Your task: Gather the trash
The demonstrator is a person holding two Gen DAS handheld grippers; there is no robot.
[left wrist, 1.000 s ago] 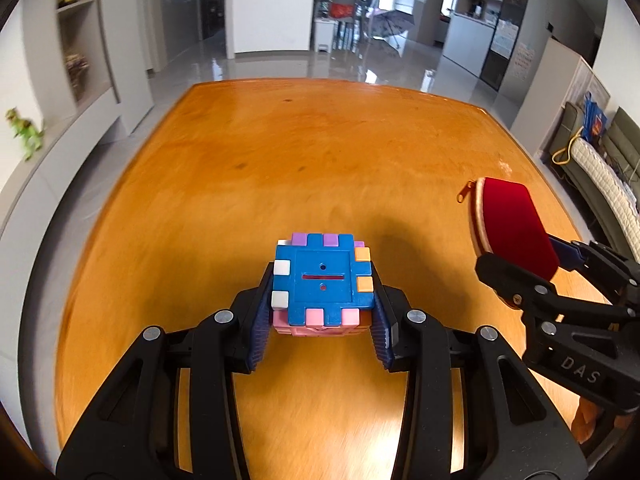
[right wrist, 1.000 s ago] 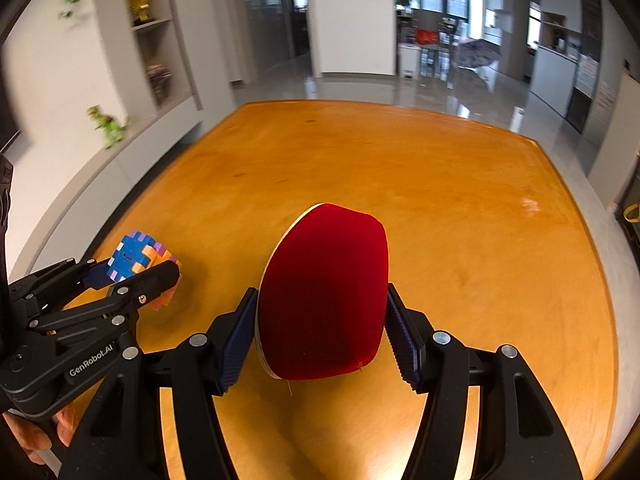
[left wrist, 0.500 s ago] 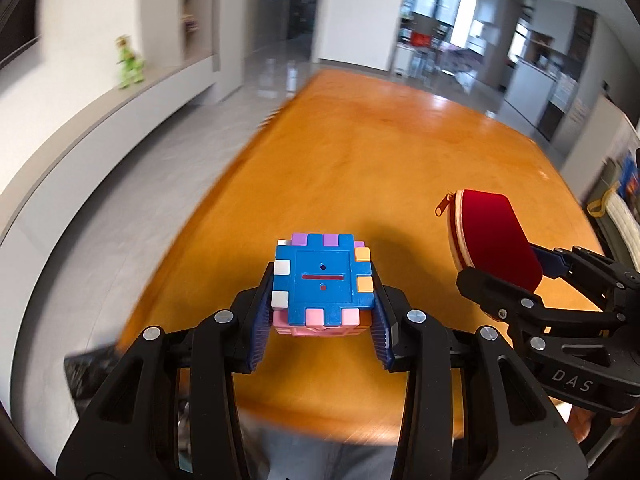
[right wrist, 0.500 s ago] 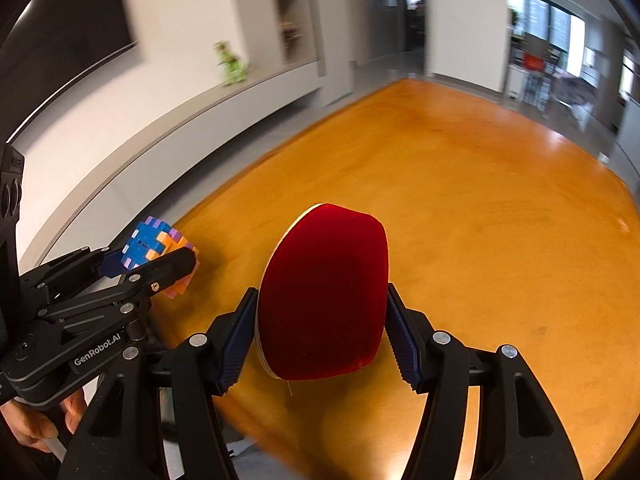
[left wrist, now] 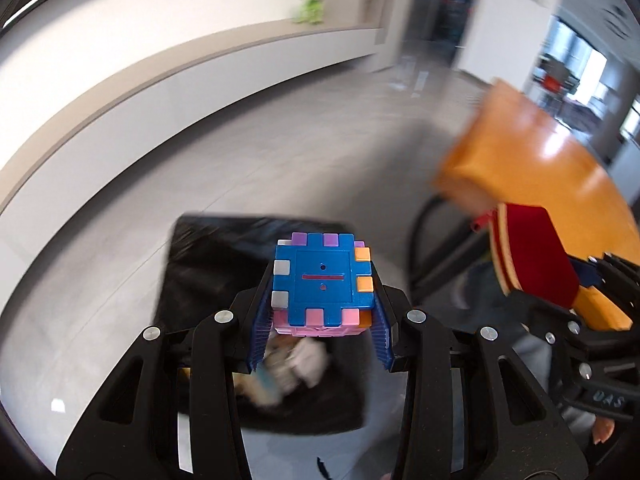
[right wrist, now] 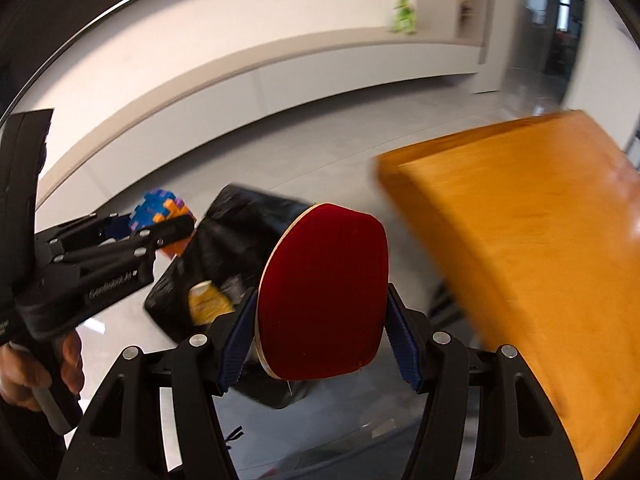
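My left gripper point(left wrist: 322, 316) is shut on a multicoloured puzzle cube point(left wrist: 322, 276) with a blue top face, and holds it above a black-lined trash bin point(left wrist: 200, 264) on the floor. My right gripper point(right wrist: 320, 332) is shut on a red pouch point(right wrist: 324, 292) shaped like a paddle head, held just right of the bin point(right wrist: 240, 220). The pouch point(left wrist: 532, 256) and right gripper show at the right of the left wrist view. The cube point(right wrist: 160, 212) and left gripper show at the left of the right wrist view. Paper and packaging trash point(left wrist: 292, 364) lies in the bin.
The orange wooden table point(right wrist: 520, 240) stands to the right, its corner near the bin. Grey floor point(left wrist: 240, 160) surrounds the bin. A long white wall ledge point(left wrist: 160, 72) runs behind, with a green toy dinosaur point(right wrist: 404, 12) on it.
Both grippers have swung left off the table, carrying the cube and the pouch. The view now looks down on the floor and the trash bin.
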